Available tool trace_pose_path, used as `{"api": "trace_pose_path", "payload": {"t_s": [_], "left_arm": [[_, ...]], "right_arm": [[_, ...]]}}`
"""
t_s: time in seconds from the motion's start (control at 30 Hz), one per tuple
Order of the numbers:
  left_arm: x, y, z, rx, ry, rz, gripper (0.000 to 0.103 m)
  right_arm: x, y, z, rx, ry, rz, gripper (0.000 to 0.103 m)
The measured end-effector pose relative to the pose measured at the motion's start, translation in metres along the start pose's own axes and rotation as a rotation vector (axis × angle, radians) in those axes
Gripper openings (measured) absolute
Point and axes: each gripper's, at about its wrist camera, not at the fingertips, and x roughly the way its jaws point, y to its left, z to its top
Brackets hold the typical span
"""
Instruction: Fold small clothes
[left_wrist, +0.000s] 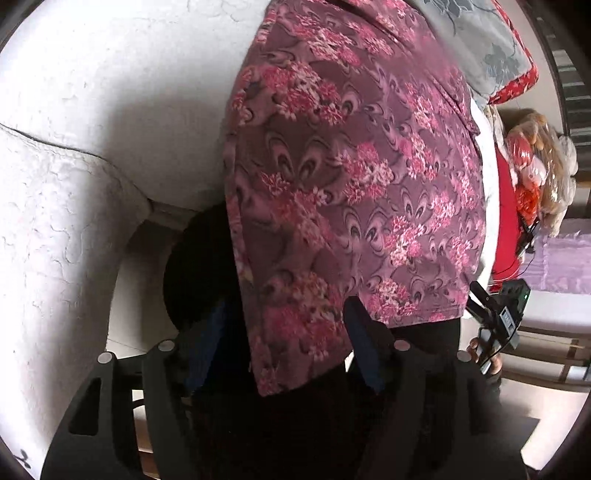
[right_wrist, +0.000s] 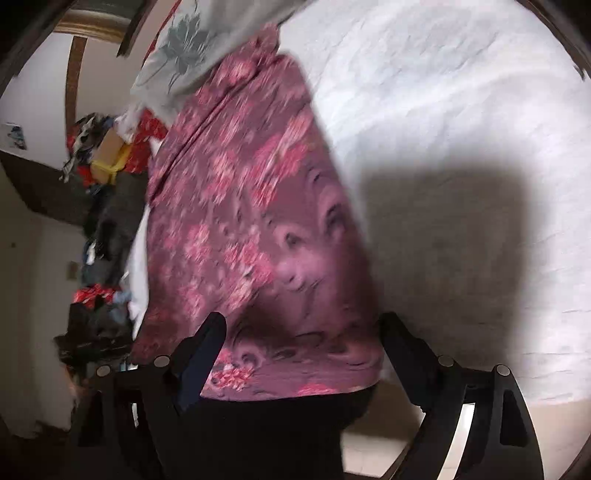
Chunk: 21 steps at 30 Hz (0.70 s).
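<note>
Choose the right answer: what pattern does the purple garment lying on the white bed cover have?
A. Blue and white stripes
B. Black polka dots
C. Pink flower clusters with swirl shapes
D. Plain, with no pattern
C: in the left wrist view the purple garment shows clusters of pink flowers among darker swirl shapes, and it lies on the white bed cover; the right wrist view shows the same print, though blurred.

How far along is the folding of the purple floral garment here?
Done: the purple, pink-flowered garment lies on the white quilted bed cover as a long, narrow band, apparently folded lengthwise. In hand: nothing; the left gripper and right gripper stand open at its near end. Left: probably folding it across.
</note>
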Motion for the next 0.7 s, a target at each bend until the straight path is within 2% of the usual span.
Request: {"api": "trace_pose_path", "payload": {"t_s": [0.07, 0.1, 0.13, 0.17, 0.2, 0.23, 0.3, 0.47, 0.7], "left_arm": [[-0.002, -0.002, -0.004, 0.0, -0.012, 0.024, 0.061], [-0.003, -0.003, -0.005, 0.001, -0.021, 0.042, 0.046], [-0.003, -0.005, -0.006, 0.011, -0.028, 0.072, 0.027], [-0.005, -0.008, -0.006, 0.032, -0.034, 0.098, 0.019], [-0.007, -0.008, -0.006, 0.035, -0.038, 0.077, 0.008], [-0.009, -0.008, -0.006, 0.03, -0.036, 0.046, 0.003], [-0.015, -0.009, -0.005, 0.021, -0.04, -0.028, 0.003], [-0.037, -0.013, 0.008, -0.004, -0.115, -0.182, 0.003], [-0.061, -0.005, 0.041, -0.072, -0.217, -0.312, 0.003]], "right_arm": [[0.006, 0.001, -0.001, -0.013, 0.012, 0.009, 0.082], [0.006, 0.001, -0.001, -0.01, 0.012, 0.025, 0.076], [0.005, 0.001, -0.002, -0.006, 0.008, 0.055, 0.052], [0.005, 0.002, -0.003, -0.009, 0.013, 0.079, 0.024], [0.003, 0.006, -0.004, -0.028, 0.021, 0.085, 0.016], [0.001, 0.01, -0.005, -0.053, 0.021, 0.081, 0.013], [-0.005, 0.022, -0.008, -0.119, 0.016, 0.083, 0.007], [-0.028, 0.058, -0.003, -0.198, -0.056, 0.165, 0.007], [-0.04, 0.106, 0.035, -0.224, -0.166, 0.262, 0.006]]}}
